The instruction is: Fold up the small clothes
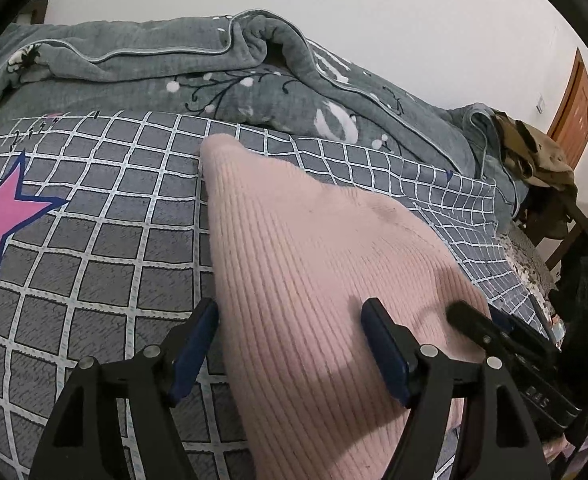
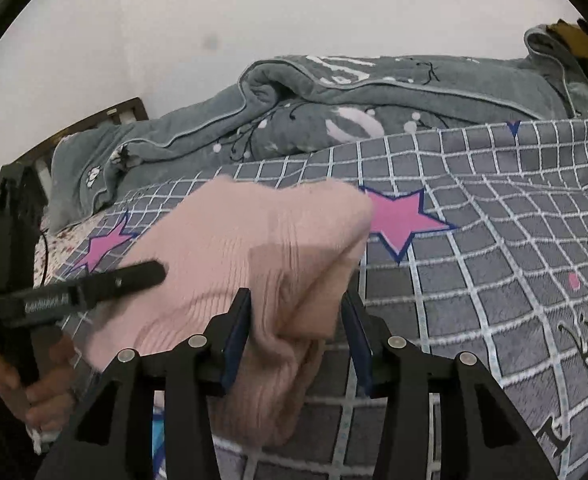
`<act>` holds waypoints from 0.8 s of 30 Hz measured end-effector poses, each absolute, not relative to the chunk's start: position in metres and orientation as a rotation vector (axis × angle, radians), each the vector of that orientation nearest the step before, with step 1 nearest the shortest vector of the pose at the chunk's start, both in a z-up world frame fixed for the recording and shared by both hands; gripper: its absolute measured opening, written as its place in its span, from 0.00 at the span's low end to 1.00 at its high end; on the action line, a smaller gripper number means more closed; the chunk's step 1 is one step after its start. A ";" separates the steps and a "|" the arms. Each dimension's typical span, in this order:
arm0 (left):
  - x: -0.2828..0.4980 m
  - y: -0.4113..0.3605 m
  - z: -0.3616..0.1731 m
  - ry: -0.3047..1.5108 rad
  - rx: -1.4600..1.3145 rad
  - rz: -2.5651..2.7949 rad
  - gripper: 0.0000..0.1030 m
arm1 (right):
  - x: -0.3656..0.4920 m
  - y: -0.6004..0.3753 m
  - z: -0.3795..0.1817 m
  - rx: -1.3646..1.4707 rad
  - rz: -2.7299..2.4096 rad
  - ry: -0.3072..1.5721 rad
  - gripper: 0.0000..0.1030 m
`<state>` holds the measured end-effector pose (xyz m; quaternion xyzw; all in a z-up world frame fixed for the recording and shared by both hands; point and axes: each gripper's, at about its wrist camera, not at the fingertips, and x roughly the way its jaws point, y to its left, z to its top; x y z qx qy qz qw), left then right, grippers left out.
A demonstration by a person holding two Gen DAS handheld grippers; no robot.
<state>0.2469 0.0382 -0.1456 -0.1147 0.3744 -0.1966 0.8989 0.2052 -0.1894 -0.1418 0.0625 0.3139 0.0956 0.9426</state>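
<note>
A pink ribbed knit garment (image 1: 302,264) lies on the grey checked bed sheet (image 1: 105,240). My left gripper (image 1: 289,312) is open, its fingers straddling the garment's left edge; one finger is over the sheet, the other on the knit. In the right wrist view the garment (image 2: 253,248) is bunched up and blurred. My right gripper (image 2: 298,308) is open with a fold of the garment between its fingers. The right gripper's finger (image 1: 478,320) shows on the garment in the left wrist view, and the left gripper (image 2: 93,284) shows in the right wrist view.
A rumpled grey-green blanket (image 1: 197,64) lies along the far side of the bed against a white wall. Pink stars (image 2: 402,220) mark the sheet. A wooden chair with clothes (image 1: 534,152) and a wooden door (image 1: 574,108) stand at the right. A wooden bed frame (image 2: 125,112) shows at the left.
</note>
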 end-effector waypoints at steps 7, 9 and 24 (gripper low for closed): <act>0.238 0.024 -0.147 0.760 -0.161 -0.384 0.75 | 0.210 -0.185 -0.145 0.116 0.189 0.646 0.33; 0.235 0.020 -0.147 0.758 -0.141 -0.380 0.76 | 0.211 -0.185 -0.145 0.118 0.190 0.646 0.27; 0.204 0.026 -0.153 0.767 -0.012 -0.386 0.81 | 0.204 -0.193 -0.149 0.117 0.159 0.637 0.16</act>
